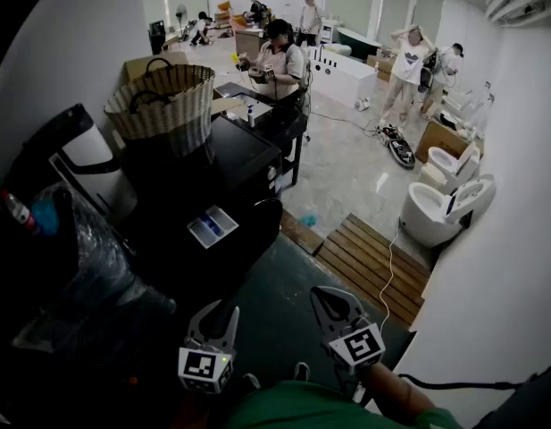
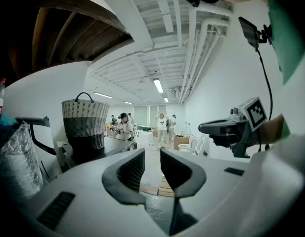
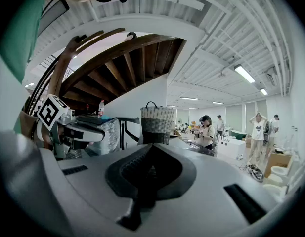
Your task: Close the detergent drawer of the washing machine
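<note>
Detergent drawer (image 1: 212, 226): slid out of the dark washing machine (image 1: 235, 159), white tray facing up, at twelve o'clock from the left gripper (image 1: 217, 318). Left tongs spread apart with nothing between them. Right gripper (image 1: 336, 302), at three o'clock from the left, pressed together and empty. Both held low and well short of the drawer, probably readied for a push. Closed right tips likely suited to nudging the drawer front inward.
</note>
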`<state>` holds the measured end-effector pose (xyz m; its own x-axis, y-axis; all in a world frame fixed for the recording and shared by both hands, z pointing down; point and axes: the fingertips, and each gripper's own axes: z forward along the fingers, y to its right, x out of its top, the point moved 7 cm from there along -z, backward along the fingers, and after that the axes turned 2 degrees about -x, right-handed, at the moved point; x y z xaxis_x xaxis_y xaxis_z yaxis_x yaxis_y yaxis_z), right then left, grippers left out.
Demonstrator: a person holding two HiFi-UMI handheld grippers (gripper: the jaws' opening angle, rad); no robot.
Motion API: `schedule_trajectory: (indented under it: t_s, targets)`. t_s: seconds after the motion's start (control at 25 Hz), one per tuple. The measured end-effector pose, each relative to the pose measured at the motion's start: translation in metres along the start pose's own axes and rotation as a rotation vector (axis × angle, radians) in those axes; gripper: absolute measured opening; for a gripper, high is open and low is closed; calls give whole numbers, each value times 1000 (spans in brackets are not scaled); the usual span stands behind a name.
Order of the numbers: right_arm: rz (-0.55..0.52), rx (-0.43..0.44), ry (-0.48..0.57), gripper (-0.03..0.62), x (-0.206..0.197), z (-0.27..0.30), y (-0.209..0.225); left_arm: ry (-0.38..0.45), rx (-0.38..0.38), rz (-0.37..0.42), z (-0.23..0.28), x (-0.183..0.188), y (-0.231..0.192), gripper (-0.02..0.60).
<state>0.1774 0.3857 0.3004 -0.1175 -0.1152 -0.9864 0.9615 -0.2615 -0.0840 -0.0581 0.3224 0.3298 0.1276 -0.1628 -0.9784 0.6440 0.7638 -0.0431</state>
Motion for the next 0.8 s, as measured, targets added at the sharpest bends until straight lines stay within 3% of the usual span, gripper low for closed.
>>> schedule_trajectory:
  t_s: [0.4,0.8]
  targets:
    - [-18,-16,-15,21,5,15,-29,4,-8,-6,-18,-4,-30,110]
    - [-13,-74,-42,24,9,40,-73,48,35,-29,-56,-19,-87,110]
